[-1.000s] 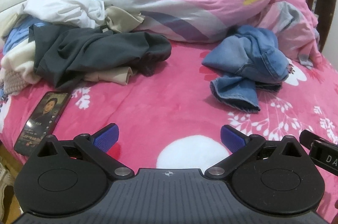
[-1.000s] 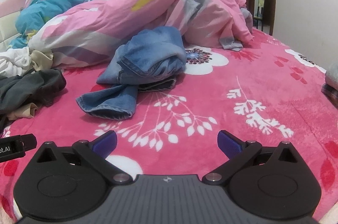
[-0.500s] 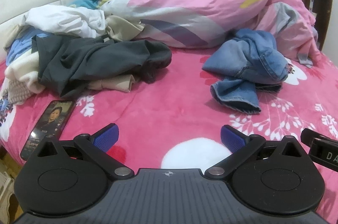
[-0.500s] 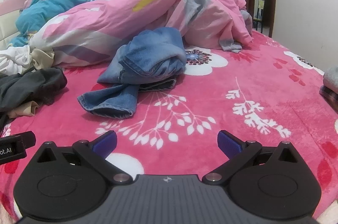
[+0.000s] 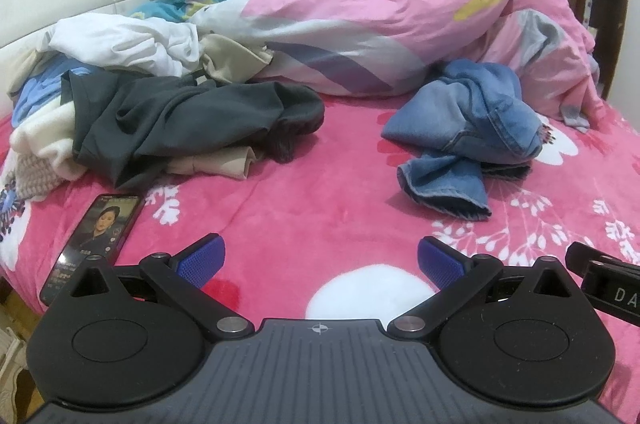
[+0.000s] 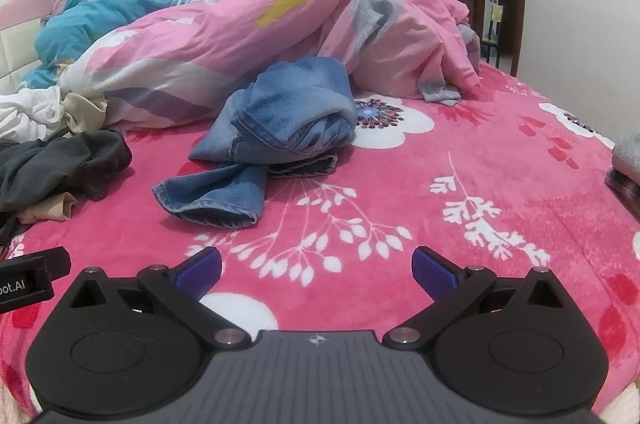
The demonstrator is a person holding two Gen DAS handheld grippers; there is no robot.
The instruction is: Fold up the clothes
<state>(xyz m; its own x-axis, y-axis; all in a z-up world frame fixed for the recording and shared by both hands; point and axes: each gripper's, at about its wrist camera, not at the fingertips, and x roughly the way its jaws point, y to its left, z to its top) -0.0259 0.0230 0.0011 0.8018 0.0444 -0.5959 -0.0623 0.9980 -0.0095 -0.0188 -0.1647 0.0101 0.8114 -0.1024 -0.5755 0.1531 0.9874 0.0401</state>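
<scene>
Clothes are what I am here to fold, and none is in hand yet. Taking the crumpled blue jeans (image 5: 464, 140) as my landmark: they lie in a heap on the pink floral bed (image 5: 320, 192), right against the foot of the rumpled pink duvet (image 5: 380, 36); a person lies under a blue cover at the headboard end, well beyond them. To the left of the jeans, with bare blanket between, sits the mixed pile with a dark grey garment (image 5: 180, 128) on top, and nearer me than that pile a phone (image 5: 96, 244) lies face up near the bed's edge. Over the last second my left view has tilted up and pulled back slightly, so the headboard end shows more and the phone sits higher in frame; the right view has barely shifted. My left gripper (image 5: 320, 260) and right gripper (image 6: 316, 270) both hover over the blanket, fingers spread wide and empty. I judge this an approach, with the jeans the nearest candidate.
</scene>
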